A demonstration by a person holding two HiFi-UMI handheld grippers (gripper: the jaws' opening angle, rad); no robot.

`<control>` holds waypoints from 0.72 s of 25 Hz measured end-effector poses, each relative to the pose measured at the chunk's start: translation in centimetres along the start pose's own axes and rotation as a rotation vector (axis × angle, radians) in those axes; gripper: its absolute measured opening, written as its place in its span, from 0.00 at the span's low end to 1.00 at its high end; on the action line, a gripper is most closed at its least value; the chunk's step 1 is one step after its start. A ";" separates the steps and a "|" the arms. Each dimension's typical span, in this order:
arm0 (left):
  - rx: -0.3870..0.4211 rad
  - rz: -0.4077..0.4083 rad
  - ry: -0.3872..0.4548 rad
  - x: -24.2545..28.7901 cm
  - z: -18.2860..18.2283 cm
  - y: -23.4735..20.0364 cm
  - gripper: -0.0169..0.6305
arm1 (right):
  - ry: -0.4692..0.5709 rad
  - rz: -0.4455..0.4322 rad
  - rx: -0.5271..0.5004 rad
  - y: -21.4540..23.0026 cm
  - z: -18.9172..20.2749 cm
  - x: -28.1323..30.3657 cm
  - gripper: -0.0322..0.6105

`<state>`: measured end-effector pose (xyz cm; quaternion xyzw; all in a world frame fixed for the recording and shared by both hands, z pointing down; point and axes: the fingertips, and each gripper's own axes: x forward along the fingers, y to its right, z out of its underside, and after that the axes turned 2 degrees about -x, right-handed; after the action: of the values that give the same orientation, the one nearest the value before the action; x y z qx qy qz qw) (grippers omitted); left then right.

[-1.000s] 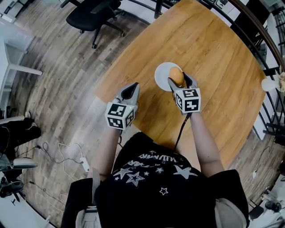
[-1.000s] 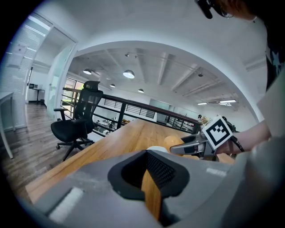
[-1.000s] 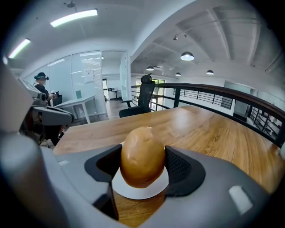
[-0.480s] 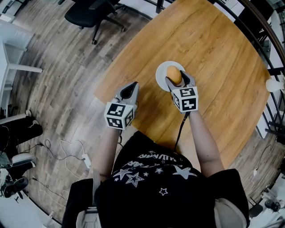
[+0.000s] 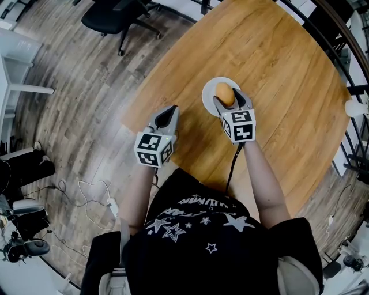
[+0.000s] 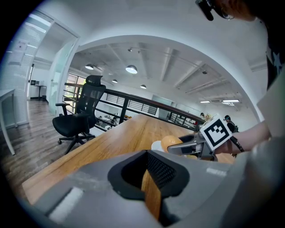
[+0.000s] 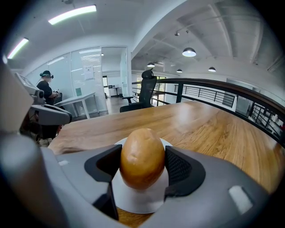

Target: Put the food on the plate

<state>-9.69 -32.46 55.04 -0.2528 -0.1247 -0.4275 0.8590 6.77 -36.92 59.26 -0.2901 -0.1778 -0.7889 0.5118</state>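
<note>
A brown egg-shaped bread roll (image 7: 142, 158) stands between the pads of my right gripper (image 7: 142, 167), which is shut on it. The roll (image 5: 224, 94) hangs over the small white plate (image 5: 210, 91) on the wooden table (image 5: 277, 63); whether it touches the plate I cannot tell. My left gripper (image 5: 166, 117) sits at the table's near-left edge, apart from the plate, jaws shut with nothing in them. In the left gripper view the roll (image 6: 171, 142) and plate (image 6: 156, 145) show beyond its jaws (image 6: 149, 178).
A black office chair (image 5: 115, 14) stands on the wood floor at the far left of the table. A dark railing (image 5: 346, 52) runs along the table's far right side. Cables (image 5: 86, 196) lie on the floor at left.
My right gripper has moved slightly forward with the roll, further over the plate. The left gripper has stayed in place.
</note>
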 end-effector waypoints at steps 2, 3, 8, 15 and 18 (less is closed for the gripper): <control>-0.002 -0.001 0.000 -0.1 -0.2 -0.2 0.03 | -0.004 0.003 -0.008 -0.1 -0.2 0.1 0.53; -0.004 -0.001 0.001 -0.1 -0.3 -0.3 0.03 | -0.006 0.001 -0.011 -0.1 -0.3 0.2 0.53; -0.004 -0.003 0.003 -0.6 0.2 -0.3 0.03 | -0.019 -0.006 -0.005 -0.6 0.1 0.3 0.63; -0.018 -0.006 0.001 -1.3 0.9 -0.5 0.03 | -0.019 0.033 0.023 -0.2 -0.1 -0.1 0.71; -0.016 -0.005 0.005 -1.6 0.9 0.0 0.03 | -0.021 0.034 0.036 0.0 0.0 -0.7 0.71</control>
<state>-10.69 -30.91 55.10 -0.2582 -0.1196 -0.4313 0.8562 6.95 -36.42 58.86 -0.2920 -0.1925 -0.7735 0.5285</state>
